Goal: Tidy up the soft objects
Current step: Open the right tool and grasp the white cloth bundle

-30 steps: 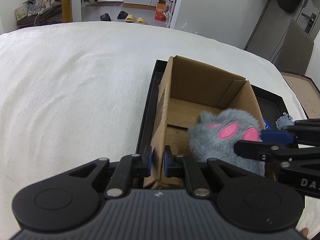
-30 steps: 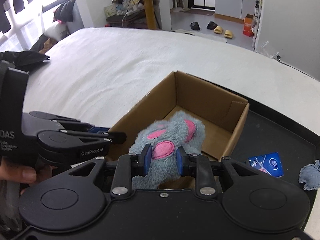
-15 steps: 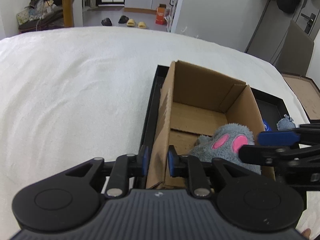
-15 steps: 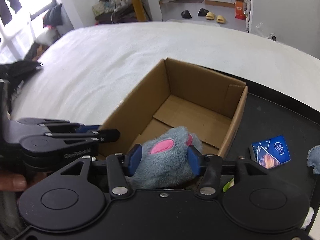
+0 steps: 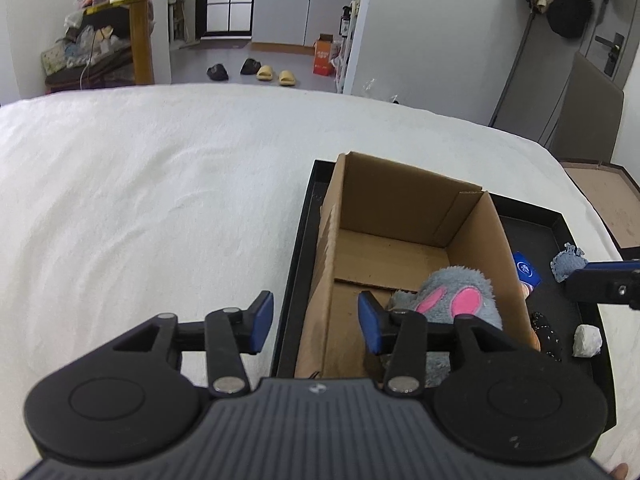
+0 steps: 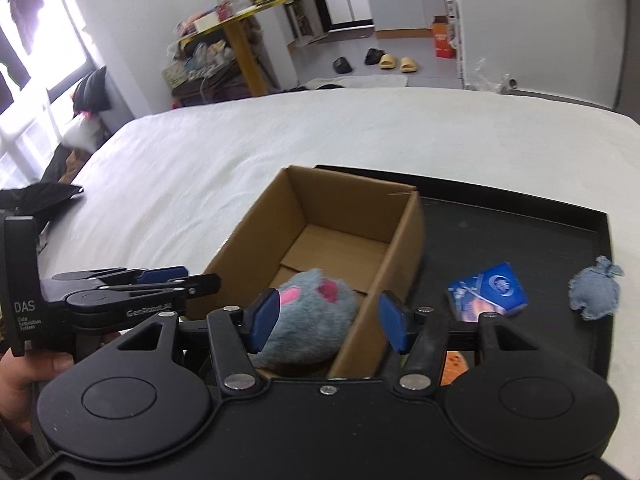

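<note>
Lying in the near end of the box (image 5: 400,216), the plush (image 5: 452,296) is only partly visible to me: my left gripper (image 5: 316,320) covers its lower half in the left view, and my right gripper (image 6: 328,318) cuts off its bottom in the right view, where it also looks blurred. It is grey and shaggy with two pink patches on top, and I cannot tell its shape beyond that. My left fingers (image 5: 262,316) are spread wide, one outside the box's left wall and one inside, gripping nothing. My right fingers (image 6: 392,322) are also wide apart, straddling the box's right wall, with the plush beside the left one. The box stands open on a black tray (image 6: 560,224) on the white bed (image 5: 160,200). On the tray right of the box lie a blue packet (image 6: 490,290), a grey-blue cloth piece (image 6: 596,292), and a small white lump (image 5: 587,340); an orange thing below my right finger is mostly hidden.
</note>
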Demonstrator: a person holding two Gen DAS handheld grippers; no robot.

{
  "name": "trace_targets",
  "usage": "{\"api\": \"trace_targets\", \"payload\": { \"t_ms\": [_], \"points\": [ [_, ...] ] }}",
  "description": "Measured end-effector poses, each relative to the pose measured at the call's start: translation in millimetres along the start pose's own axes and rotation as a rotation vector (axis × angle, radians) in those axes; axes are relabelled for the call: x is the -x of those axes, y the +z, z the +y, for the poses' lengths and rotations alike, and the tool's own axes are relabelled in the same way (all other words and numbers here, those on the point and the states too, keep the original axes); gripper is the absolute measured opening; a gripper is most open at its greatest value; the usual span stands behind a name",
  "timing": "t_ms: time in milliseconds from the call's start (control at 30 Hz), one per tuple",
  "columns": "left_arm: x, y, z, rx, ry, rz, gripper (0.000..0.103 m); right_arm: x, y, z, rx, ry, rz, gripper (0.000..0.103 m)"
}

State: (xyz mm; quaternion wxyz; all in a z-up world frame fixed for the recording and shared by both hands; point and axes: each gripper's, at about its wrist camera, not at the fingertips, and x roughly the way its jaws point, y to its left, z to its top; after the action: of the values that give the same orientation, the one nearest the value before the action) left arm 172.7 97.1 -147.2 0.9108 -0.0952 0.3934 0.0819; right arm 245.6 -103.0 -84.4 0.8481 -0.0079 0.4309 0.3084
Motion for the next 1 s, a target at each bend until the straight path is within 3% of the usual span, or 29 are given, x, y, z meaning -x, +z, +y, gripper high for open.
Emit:
{"api": "trace_targets", "payload": {
  "t_ms": [200, 433, 667, 1000],
  "points": [
    [-0.2, 0.2, -7.2, -0.034, 0.022, -0.003, 0.048, 1.7, -7.3, -25.4, -0.036, -0.051, 0.020, 0.055],
    [-3.4, -0.6, -11.5, -0.061, 0.040, 0.005, 0.051, 3.1, -20.2, -54.9, -0.105, -0.104, 0.025, 0.067],
    [-7.4, -1.7, -18.9, -0.094, 0.060, 0.017, 0.052, -2.8, -42.7, -105.7, -0.268, -0.169, 0.038, 0.067],
    [-7.9, -2.0, -33.1, -0.140, 0.101, 0.000, 0.052, -5.6, -59.2, -150.9, -0.389, -0.244, 0.075, 0.065]
  ]
}}
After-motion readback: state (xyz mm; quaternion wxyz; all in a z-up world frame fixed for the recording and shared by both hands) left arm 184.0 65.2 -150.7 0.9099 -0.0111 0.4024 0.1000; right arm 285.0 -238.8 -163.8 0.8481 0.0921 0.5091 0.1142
